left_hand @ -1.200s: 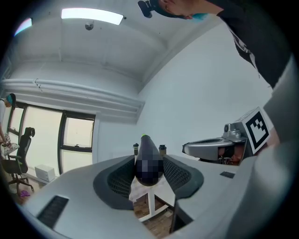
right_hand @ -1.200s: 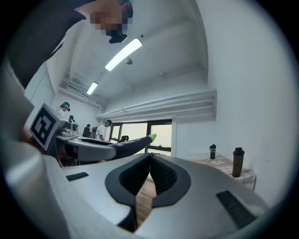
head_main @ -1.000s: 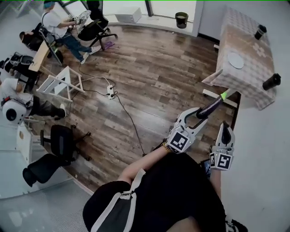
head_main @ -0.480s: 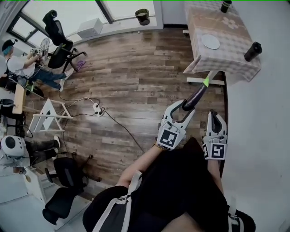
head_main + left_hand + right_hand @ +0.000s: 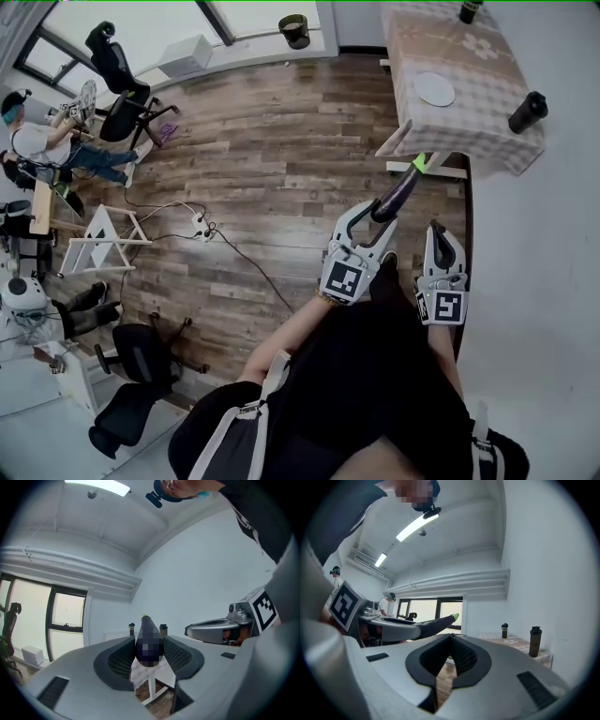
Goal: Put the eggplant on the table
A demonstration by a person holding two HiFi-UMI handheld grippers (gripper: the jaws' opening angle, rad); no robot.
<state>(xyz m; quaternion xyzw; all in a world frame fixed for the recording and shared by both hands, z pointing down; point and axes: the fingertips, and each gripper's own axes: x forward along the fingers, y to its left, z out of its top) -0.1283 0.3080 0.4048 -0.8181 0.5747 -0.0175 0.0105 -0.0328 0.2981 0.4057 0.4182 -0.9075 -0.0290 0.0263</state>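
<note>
A long dark purple eggplant (image 5: 397,190) with a green stem end (image 5: 419,162) sticks forward out of my left gripper (image 5: 368,223), which is shut on its thick end. The stem end reaches the near edge of the table (image 5: 487,112), which has a checked cloth. In the left gripper view the eggplant (image 5: 149,632) fills the gap between the pads of the left gripper (image 5: 149,648). My right gripper (image 5: 439,236) stays just right of it, shut and holding nothing. In the right gripper view the right gripper (image 5: 450,638) is pinched together, with the eggplant (image 5: 433,625) passing to its left.
On the table stand a round plate (image 5: 435,88) and two dark bottles (image 5: 528,111) (image 5: 469,11). A white wall runs along the right. On the wood floor a cable and power strip (image 5: 201,225) lie to the left. Office chairs and a seated person (image 5: 37,141) are far left.
Both grippers have moved forward with the eggplant toward the table. Its green end now sits at the table's near edge. The head view swung left early on.
</note>
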